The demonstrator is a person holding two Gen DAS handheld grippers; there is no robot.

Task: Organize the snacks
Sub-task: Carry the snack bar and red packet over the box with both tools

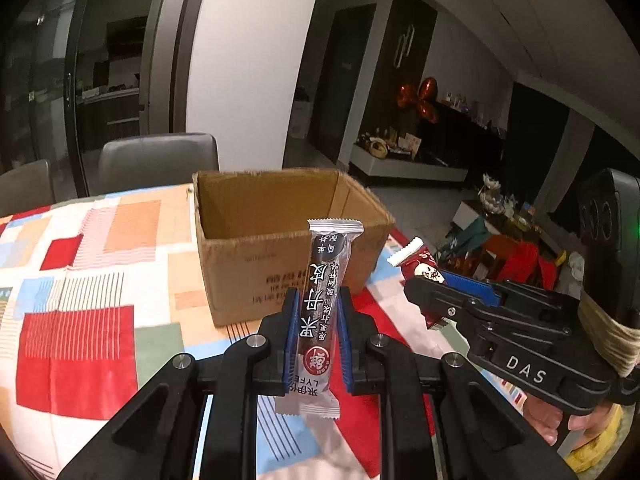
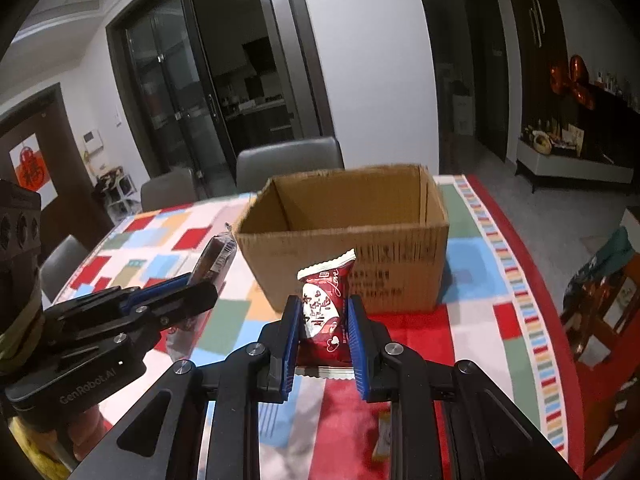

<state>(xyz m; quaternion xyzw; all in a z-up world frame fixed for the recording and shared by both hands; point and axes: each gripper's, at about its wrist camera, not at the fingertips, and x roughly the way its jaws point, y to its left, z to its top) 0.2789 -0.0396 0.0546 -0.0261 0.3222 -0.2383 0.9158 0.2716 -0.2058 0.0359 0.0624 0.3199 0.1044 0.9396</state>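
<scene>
My left gripper (image 1: 318, 300) is shut on a long dark snack bar (image 1: 322, 292) in a silvery wrapper, held upright above the table. An open cardboard box (image 1: 280, 248) stands just beyond it. To the right in the left wrist view, my right gripper (image 1: 416, 280) holds a red snack packet (image 1: 416, 260). In the right wrist view the right gripper (image 2: 324, 308) is shut on that red packet (image 2: 326, 304), in front of the same box (image 2: 348, 240). The left gripper (image 2: 208, 292) with the dark bar (image 2: 214, 258) shows at the left there.
A patchwork tablecloth (image 1: 80, 300) in red, blue, orange and white covers the table. Grey chairs (image 1: 158, 160) stand behind it. A yellow-orange packet (image 2: 386, 436) lies on the cloth near the right gripper. Cluttered floor items (image 1: 508, 248) lie past the table's right edge.
</scene>
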